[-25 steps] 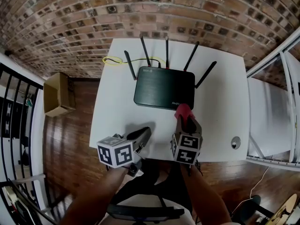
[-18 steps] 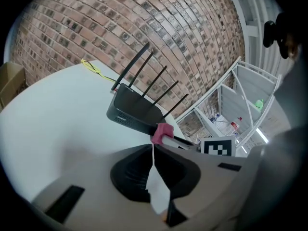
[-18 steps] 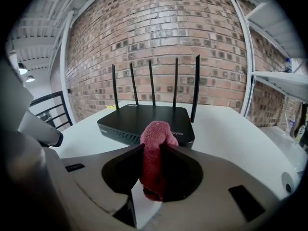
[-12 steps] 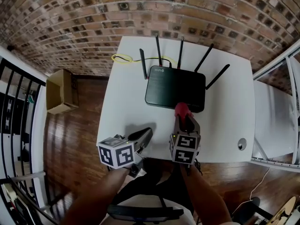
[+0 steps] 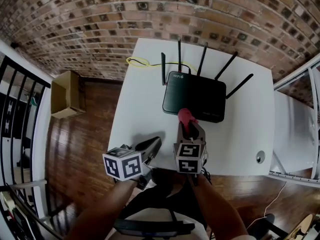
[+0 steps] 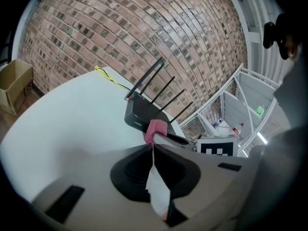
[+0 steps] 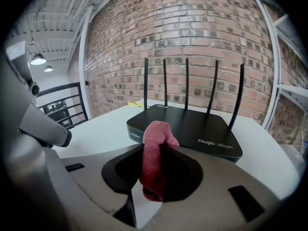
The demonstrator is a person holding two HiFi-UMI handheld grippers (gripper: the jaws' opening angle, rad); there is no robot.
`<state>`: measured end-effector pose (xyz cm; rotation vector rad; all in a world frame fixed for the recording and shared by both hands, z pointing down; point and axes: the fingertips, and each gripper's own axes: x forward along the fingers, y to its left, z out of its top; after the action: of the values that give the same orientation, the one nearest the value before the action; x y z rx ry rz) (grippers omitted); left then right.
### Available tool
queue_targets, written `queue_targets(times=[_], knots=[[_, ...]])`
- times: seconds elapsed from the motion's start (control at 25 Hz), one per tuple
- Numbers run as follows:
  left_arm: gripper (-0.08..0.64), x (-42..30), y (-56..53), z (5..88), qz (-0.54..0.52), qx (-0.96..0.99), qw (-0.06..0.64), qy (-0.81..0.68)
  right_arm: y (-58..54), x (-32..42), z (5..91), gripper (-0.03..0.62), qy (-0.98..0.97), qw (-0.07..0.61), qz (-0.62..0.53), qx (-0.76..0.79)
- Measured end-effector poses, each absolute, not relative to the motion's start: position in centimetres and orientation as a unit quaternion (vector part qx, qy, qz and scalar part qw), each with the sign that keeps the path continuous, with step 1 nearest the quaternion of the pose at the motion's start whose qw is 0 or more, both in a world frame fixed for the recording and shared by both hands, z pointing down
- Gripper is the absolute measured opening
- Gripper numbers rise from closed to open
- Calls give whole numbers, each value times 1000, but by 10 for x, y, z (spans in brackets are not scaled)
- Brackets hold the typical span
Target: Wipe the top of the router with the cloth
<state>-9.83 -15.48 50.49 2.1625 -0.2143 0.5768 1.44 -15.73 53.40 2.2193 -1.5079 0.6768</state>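
Now cloth (image 5: pixel 184 116) pinched in right tool (image 5: pixel 187 126), router (image 5: pixel 197 94) just beyond tip.

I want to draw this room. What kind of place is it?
Probably an indoor loft-style workroom or office, though it's hard to be sure: a bare brick wall, a dark wooden floor, and a white table holding a router.

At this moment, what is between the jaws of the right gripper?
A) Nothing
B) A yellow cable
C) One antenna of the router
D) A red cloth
D: in the right gripper view, the right gripper has its jaws closed on a folded red cloth, while the black router sits beyond it on the table, not gripped.
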Motion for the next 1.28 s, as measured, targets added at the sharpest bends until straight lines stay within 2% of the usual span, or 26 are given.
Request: queue_targets(times=[0.88,1.28], knots=[[17,-139,-168,493,204,869,433,-126,-224,-63,539,103,-643,259,209,690],[17,-162,-164,482,179,866,446,-141,-248,-97,507,103,-704,196,228,643]])
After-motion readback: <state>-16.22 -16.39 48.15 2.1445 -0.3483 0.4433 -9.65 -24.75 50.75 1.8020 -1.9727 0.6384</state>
